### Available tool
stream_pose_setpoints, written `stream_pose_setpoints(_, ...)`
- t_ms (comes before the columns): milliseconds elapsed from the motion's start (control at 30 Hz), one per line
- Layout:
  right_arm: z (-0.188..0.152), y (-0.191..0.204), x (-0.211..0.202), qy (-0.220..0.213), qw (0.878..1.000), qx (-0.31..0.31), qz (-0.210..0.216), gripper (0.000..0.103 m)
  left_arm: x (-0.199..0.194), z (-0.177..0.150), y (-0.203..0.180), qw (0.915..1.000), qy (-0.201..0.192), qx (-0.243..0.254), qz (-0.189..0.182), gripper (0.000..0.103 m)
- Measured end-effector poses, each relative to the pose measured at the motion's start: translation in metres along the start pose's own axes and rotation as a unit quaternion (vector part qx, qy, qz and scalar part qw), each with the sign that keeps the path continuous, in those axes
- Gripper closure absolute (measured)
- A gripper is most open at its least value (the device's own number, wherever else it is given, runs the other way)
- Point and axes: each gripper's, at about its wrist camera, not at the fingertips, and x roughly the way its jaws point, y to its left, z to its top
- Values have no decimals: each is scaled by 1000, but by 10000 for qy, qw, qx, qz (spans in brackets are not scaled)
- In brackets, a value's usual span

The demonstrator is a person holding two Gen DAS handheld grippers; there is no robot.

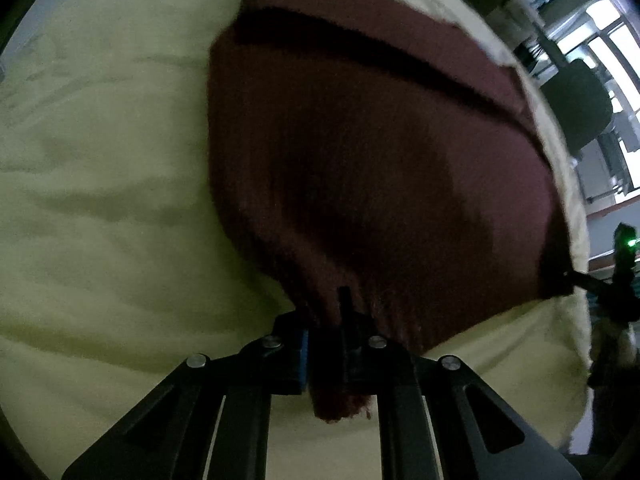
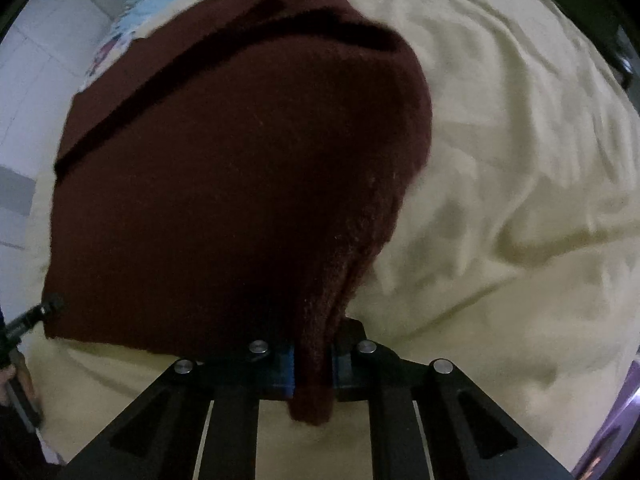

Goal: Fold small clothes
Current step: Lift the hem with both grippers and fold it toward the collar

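Note:
A dark red knitted garment [image 1: 360, 168] lies spread on a pale yellow sheet [image 1: 100, 160], with a dark fold line running across its far part. My left gripper [image 1: 332, 344] is shut on the garment's near left corner, and a tuft of knit hangs out below the pads. In the right wrist view the same garment [image 2: 240, 184] fills the centre. My right gripper [image 2: 314, 364] is shut on its near right corner, the cloth bunched between the blue pads. Each gripper shows at the far edge of the other's view: the right one [image 1: 616, 280] and the left one [image 2: 36, 316].
The yellow sheet [image 2: 500, 160] is wrinkled around the garment. A patterned cloth [image 2: 120, 28] and white floor tiles [image 2: 40, 60] lie past the bed's left edge. A dark chair [image 1: 576, 100] and bright windows [image 1: 608, 40] stand at the far right.

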Motion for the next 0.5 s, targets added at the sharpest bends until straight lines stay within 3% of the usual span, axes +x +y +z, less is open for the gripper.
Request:
stream_pose_setpoints(200,34,3,-36,-566,9975,75,409,92,-31,32,5,9990,-358,-124,-220,94)
stream_pose_setpoints(300,55,11,-50,-812,9954,31,513,92,-45,66,7,9980,-552,-135,-284,94)
stream_pose_setpoints(500,101,25,-81,-1468,9883,-184,360,92,-72,125,-4,9943,-1037,-56,-225,94)
